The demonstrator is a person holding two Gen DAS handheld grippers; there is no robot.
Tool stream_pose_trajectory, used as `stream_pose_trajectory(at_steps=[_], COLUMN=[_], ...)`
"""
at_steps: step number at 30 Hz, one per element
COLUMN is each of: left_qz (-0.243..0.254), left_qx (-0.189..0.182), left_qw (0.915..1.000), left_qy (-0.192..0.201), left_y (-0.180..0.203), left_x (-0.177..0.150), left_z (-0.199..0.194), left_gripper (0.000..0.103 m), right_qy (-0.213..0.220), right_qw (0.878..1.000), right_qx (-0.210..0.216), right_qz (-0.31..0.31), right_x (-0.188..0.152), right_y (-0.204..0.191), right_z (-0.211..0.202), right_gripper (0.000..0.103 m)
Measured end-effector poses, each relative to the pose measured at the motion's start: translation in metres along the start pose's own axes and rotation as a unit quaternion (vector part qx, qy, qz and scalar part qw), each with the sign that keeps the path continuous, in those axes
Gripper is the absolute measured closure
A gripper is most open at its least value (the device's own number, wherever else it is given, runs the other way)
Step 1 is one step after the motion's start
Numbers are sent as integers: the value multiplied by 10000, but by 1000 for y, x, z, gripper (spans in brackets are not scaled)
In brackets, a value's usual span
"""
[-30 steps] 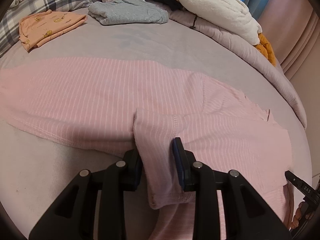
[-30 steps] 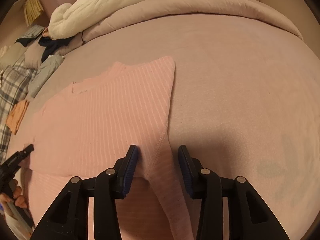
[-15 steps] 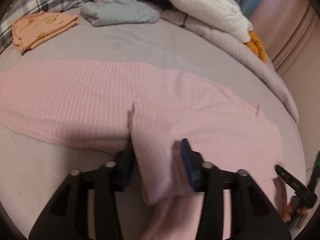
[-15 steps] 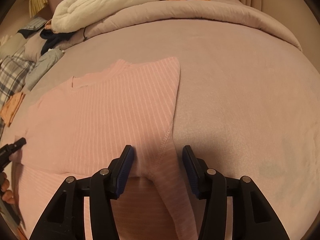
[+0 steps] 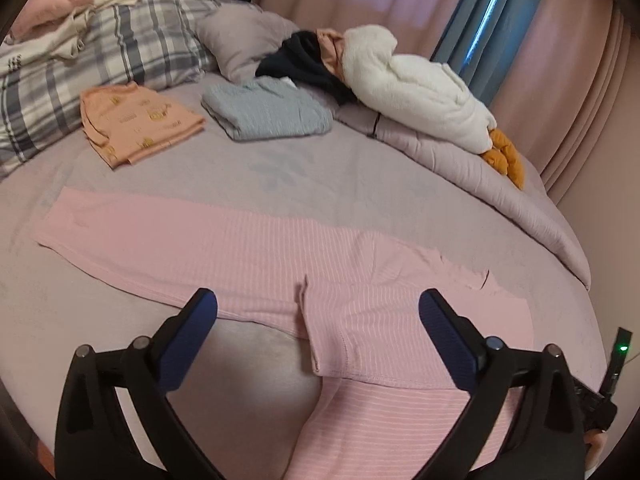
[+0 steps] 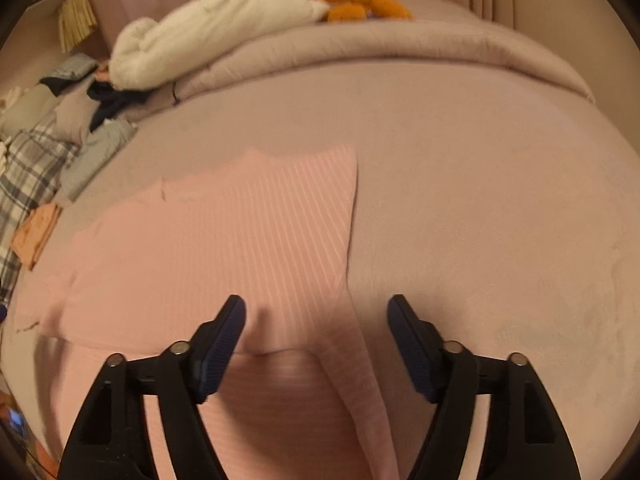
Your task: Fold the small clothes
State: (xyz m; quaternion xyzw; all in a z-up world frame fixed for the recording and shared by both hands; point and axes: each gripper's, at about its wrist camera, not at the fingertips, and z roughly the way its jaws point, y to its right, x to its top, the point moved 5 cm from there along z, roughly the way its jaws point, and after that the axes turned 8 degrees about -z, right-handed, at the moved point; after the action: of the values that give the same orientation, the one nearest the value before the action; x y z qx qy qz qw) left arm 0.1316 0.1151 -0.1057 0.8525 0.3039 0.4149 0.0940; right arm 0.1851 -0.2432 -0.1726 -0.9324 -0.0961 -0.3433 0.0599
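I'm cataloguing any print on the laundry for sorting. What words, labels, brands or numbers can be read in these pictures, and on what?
No text can be read.
Folded orange cotton garment: small yellow printed motifs, too blurred to read.
Cream folded fabric on the grey plaid pillow: a small dark mark, too small to read.
Pink striped ribbed top: no print or label visible.
Folded grey-blue knit garment: no print visible.

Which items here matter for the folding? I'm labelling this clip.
In the job:
pink striped top, spread flat
left tongs, open
right tongs, open

Lying about:
folded orange garment
folded grey garment
white fleece
plaid pillow
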Motion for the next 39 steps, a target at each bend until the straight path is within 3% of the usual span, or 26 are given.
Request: stream_pose_trajectory(at_steps=[4, 9, 15, 18, 27, 29, 34, 39], left_qz=[-68, -300, -687, -1087, -1853, -1941, -2353, -2438], left_qx=[-14, -17, 313, 708, 1394, 1583, 1602, 1823], left_qw=[10000, 9995, 9971, 9912, 9725, 9680, 9586, 9524], left_qy=[12, -98, 83, 269, 221, 175, 8, 186], left_y=[-9, -26, -62, -94, -172, -186, -223, -245], left_x=[4, 10, 27, 36, 43, 43, 41, 42], left_z=[-6, -8, -9, -6, 9, 12, 25, 26], left_gripper=[1, 1, 1, 2, 5, 11, 16, 20], right_qy=[470, 924, 1320, 1433, 1686, 1683, 1705, 1578], right_qw=[9989, 9957, 9909, 9892, 9854, 9853, 9845, 9861], right_qx=[36, 95, 265, 309, 205, 287, 346, 441], right_qz=[4, -1, 21, -6, -136, -112, -219, -285], right_x=[7, 13, 21, 25, 36, 38, 42, 42], right_y=[-3, -9, -25, -33, -52, -55, -69, -78], right_z=[-31, -62, -84, -92, -111, -110, -105, -95], right_gripper=[10, 9, 9, 9, 9, 9, 9, 9])
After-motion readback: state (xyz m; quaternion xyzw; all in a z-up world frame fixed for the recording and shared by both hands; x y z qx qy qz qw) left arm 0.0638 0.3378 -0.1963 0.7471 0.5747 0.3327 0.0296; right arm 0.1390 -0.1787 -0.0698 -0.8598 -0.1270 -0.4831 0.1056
